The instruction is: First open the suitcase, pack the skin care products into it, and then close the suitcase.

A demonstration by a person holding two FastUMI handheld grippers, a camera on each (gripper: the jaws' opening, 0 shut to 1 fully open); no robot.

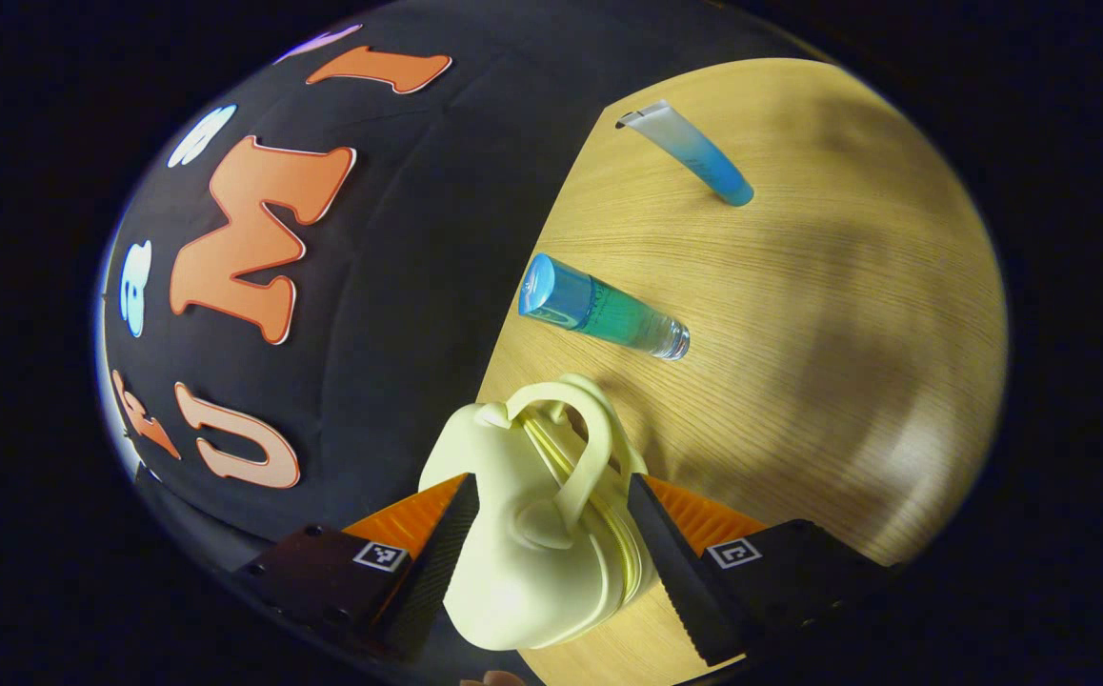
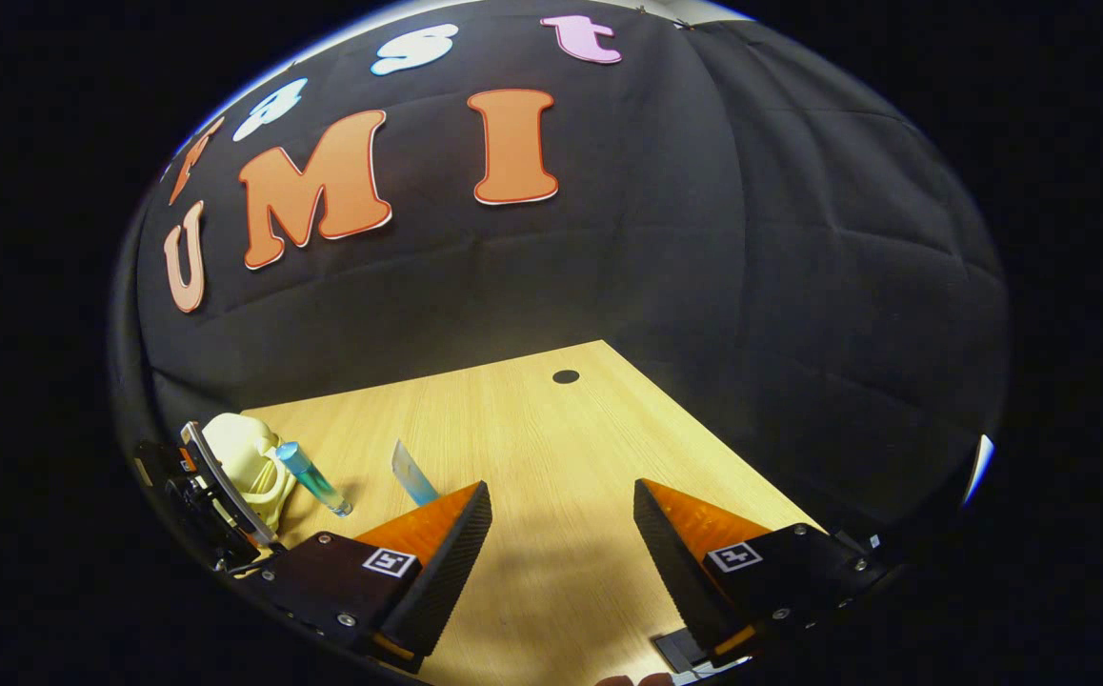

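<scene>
Between the left gripper's two fingers sat the small pale yellow suitcase, standing on the near edge of the desk with its zip shut. Both fingers looked pressed on its sides, probably to keep it steady for opening. A blue bottle lay just beyond it and a blue tube farther off, both waiting to be packed. Off to the right, the right gripper hung released and empty over bare desk.
</scene>
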